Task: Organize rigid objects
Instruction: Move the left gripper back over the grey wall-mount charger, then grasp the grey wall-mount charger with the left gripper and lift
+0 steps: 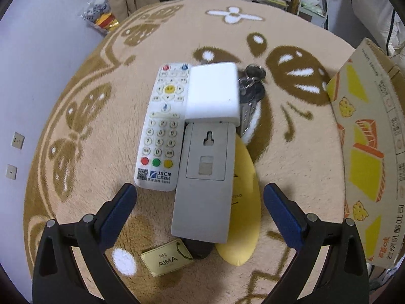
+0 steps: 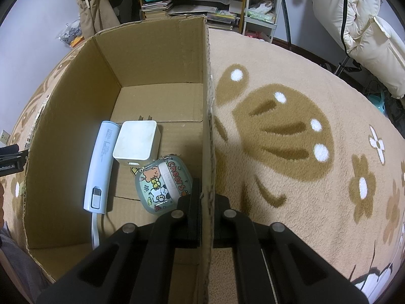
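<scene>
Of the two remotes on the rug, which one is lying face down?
The grey remote, between the open left gripper fingers. Its plain back with a hanging slot faces up, while the white remote beside it shows its buttons.

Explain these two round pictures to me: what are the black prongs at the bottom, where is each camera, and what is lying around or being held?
Each picture comes from a fisheye camera mounted on a hand-held gripper that a person carries, one per hand; the black prongs are its two fingers.

The left view looks down on a patterned rug. The left gripper is open and holds nothing. Before it lie a white remote, a grey remote with a white block on its far end, keys, a yellow soft thing and an AIMA tag.

The right view looks along a cardboard box. The right gripper is shut on its wall. Inside lie a power bank, a charger and a cartoon case.
</scene>
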`<action>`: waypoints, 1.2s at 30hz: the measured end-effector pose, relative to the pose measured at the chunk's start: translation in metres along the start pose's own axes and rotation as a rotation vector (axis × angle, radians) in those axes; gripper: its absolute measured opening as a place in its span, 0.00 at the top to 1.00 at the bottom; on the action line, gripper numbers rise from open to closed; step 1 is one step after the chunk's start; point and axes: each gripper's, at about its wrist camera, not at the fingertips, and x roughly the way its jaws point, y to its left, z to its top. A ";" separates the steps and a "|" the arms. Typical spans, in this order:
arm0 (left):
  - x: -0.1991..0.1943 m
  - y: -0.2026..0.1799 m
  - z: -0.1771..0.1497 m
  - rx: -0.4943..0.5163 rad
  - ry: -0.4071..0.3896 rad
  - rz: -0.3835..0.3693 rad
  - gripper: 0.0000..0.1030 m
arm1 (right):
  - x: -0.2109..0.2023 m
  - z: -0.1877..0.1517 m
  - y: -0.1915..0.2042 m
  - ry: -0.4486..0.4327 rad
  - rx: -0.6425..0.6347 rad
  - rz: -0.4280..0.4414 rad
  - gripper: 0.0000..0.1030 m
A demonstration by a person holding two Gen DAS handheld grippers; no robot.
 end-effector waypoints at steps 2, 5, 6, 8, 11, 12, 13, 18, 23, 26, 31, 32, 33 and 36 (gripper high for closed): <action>0.004 0.001 0.001 -0.007 0.006 -0.005 0.04 | 0.000 0.000 0.000 0.000 0.000 -0.001 0.95; 0.010 0.002 0.000 -0.018 0.034 -0.021 0.12 | 0.000 0.000 0.000 0.000 0.000 0.000 0.95; 0.013 0.003 0.000 -0.020 0.044 -0.025 0.15 | 0.000 0.000 0.000 0.000 0.000 0.000 0.95; 0.017 0.004 -0.001 -0.032 0.052 -0.025 0.16 | 0.000 0.000 0.000 0.000 -0.001 0.000 0.95; 0.018 0.009 -0.001 -0.068 0.047 -0.029 0.24 | 0.000 0.000 0.001 0.000 0.000 0.000 0.95; 0.017 0.011 -0.001 -0.082 0.037 -0.030 0.29 | 0.000 0.000 0.001 0.000 0.000 0.000 0.95; 0.017 0.014 -0.001 -0.100 0.027 -0.029 0.30 | 0.000 0.000 0.000 0.000 0.000 0.000 0.95; 0.019 0.021 -0.001 -0.166 0.051 -0.136 0.49 | 0.000 0.000 0.001 0.001 -0.001 -0.002 0.95; 0.019 0.018 -0.002 -0.160 0.052 -0.134 0.50 | 0.000 0.000 0.001 0.001 0.000 0.000 0.95; 0.018 0.015 -0.002 -0.157 0.059 -0.137 0.51 | 0.000 0.000 0.000 0.000 -0.001 -0.001 0.95; 0.017 0.014 -0.001 -0.139 0.068 -0.141 0.51 | 0.000 0.000 0.000 0.001 -0.001 0.000 0.95; 0.018 0.015 0.000 -0.141 0.073 -0.150 0.51 | -0.001 0.000 0.001 0.001 -0.001 0.000 0.95; 0.018 0.016 0.000 -0.147 0.077 -0.159 0.51 | 0.000 0.001 0.000 0.001 0.000 0.000 0.95; 0.021 0.018 0.002 -0.151 0.080 -0.165 0.51 | 0.000 0.001 0.000 0.001 0.000 0.000 0.95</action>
